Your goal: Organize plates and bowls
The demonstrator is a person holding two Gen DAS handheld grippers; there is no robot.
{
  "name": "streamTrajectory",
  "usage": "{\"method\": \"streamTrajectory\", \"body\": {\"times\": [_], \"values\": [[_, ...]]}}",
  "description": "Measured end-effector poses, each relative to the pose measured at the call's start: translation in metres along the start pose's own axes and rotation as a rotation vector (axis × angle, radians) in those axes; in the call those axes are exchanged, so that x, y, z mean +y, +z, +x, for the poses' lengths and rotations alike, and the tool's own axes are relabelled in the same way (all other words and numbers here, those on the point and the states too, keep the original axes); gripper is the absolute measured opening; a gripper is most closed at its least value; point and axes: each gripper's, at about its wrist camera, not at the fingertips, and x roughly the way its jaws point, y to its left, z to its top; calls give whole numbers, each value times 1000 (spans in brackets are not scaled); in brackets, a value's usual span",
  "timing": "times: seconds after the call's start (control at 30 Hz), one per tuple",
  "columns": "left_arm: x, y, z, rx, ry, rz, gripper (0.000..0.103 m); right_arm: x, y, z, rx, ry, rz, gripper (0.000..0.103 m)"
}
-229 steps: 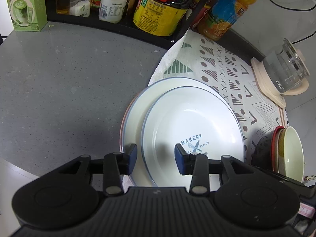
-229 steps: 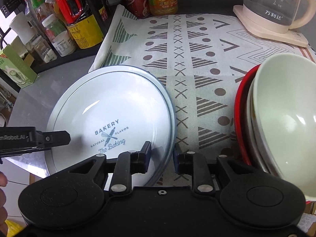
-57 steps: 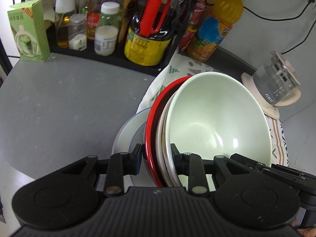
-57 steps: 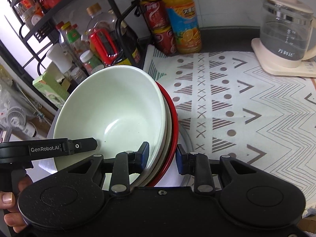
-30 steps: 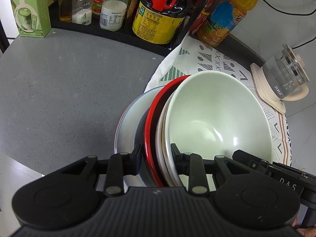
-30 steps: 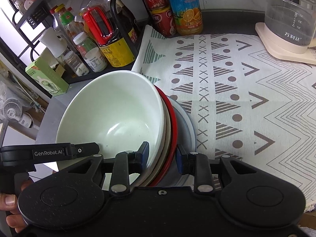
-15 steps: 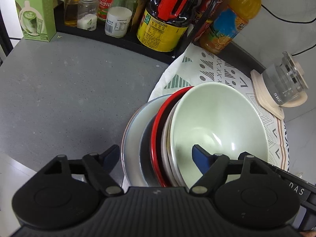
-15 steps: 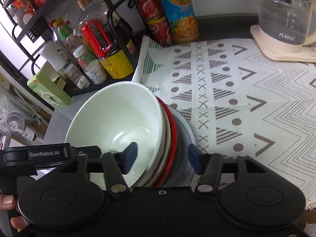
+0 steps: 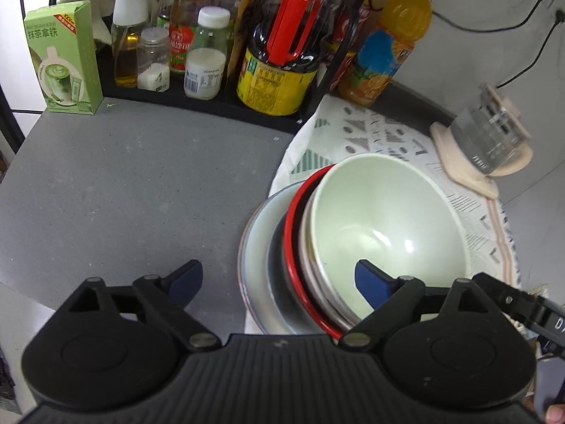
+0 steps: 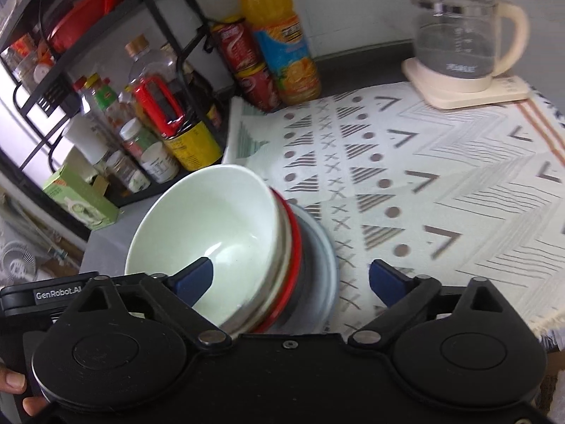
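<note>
Bowl stack between wide-spread tool jaws

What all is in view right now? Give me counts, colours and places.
bowls: nested stack, pale green on top, red rim below, sitting on the plates
plates: stacked, white, at the mat's edge
mat: one, white patterned, on the counter
counter: grey
kettle: one, glass and cream, on the mat's far corner
juice bottle: one, orange, by the rack
rack: black, holding bottles and jars
carton: one, green, beside the rack
left tool: open, just released
right tool: open, just released
</note>
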Motion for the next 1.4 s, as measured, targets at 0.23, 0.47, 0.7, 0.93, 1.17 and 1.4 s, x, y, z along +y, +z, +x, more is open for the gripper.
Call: {"method": "streamTrajectory", "body": {"times": [0.23,0.47,0.7,0.93,1.17,1.4], "values": [[-10,-4,-15,-40,-23,25,103,-19,-10,-31,-77,-71,30,102],[-27,-25,-43,-90,-33,67,103,-33,-24,-66,-152,-127,32,102],[-35,-62,-82,-124,-33,99,103,-38,-45,-116,-241,-155,-27,102],[-48,-99,-120,-151,-44,168,103,-43,-78,-158,-279,-179,-11,102],[-46,-131,-148,-164,-53,191,103,-39,-114,-187,-289,-211,-20,102],[-41,-156,-172,-186,-44,243,103,-30,-146,-213,-311,-211,-22,102]]}}
